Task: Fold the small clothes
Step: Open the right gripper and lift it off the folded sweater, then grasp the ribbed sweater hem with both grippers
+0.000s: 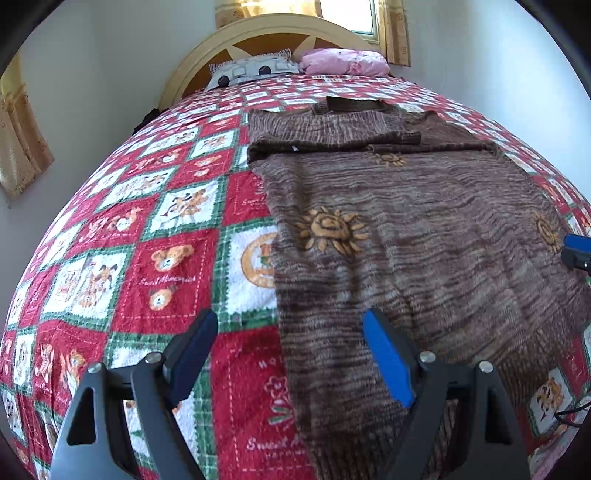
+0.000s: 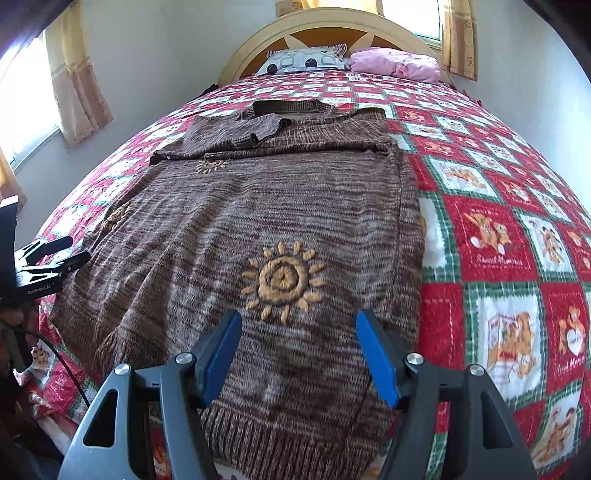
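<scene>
A bed covered by a red, white and green patchwork quilt printed with teddy bears (image 1: 162, 266) fills a pale-walled bedroom, its cream arched wooden headboard with brown panels (image 2: 332, 27) at the far end. Against the headboard lie a grey-and-white patterned pillow (image 2: 306, 61) and a pink pillow (image 2: 399, 64). Yellow-beige patterned curtains (image 2: 79, 85) hang at a bright window on the left wall, and more flank a window behind the headboard.

A brown marled knitted sweater with orange embroidered sun motifs (image 2: 258, 221) lies flat on the quilt, its ribbed hem nearest the cameras and its collar toward the headboard, with both sleeves folded across the chest.

The left gripper (image 1: 291, 325) hovers over the sweater's left edge with its blue-padded jaws standing wide and nothing between them: one finger is above the bare quilt, the other above the knit. The right gripper (image 2: 297, 325) hangs above the hem area, just short of the nearest sun motif (image 2: 282, 278), its jaws also apart and empty. Both point steeply down toward the bed.

In the right wrist view the left gripper shows at the far left over the sweater's edge, a black cable trailing below it; in the left wrist view a blue-and-black tip of the right gripper shows at the right rim.
</scene>
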`<action>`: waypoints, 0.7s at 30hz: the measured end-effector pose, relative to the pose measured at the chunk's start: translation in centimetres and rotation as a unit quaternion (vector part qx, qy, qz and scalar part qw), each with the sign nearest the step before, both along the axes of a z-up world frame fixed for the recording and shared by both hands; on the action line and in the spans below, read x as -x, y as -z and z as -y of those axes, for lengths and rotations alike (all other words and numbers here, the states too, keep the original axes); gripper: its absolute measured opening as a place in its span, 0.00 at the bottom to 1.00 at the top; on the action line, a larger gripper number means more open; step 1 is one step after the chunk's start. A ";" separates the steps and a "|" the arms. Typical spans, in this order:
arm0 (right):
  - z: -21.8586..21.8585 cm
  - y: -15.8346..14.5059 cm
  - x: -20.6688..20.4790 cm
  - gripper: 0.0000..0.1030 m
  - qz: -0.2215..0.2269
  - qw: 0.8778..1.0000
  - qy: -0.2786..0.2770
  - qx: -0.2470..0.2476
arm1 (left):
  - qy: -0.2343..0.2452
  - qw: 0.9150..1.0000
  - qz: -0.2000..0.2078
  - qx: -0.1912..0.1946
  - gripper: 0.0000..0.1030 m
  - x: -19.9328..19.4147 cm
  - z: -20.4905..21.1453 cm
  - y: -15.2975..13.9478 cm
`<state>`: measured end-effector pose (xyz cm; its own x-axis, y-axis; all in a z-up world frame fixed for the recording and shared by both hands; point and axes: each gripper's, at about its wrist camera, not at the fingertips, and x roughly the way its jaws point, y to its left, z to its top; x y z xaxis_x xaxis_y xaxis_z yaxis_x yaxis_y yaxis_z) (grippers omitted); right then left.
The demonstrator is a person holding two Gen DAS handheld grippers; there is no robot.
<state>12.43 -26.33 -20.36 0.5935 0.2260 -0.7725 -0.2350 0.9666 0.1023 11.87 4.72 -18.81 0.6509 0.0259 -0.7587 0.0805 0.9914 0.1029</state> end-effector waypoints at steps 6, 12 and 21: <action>0.8 -0.1 1.3 0.63 -0.003 1.000 0.006 0.002 | 0.007 1.000 0.002 -0.003 0.82 1.9 0.1 0.2; 2.2 -0.5 3.0 0.63 0.000 1.000 0.017 0.002 | 0.004 1.000 0.001 -0.003 0.82 4.0 0.1 0.1; 4.8 0.3 5.3 0.63 -0.017 0.999 0.037 -0.011 | -0.005 0.999 -0.006 0.031 0.82 5.7 0.1 0.5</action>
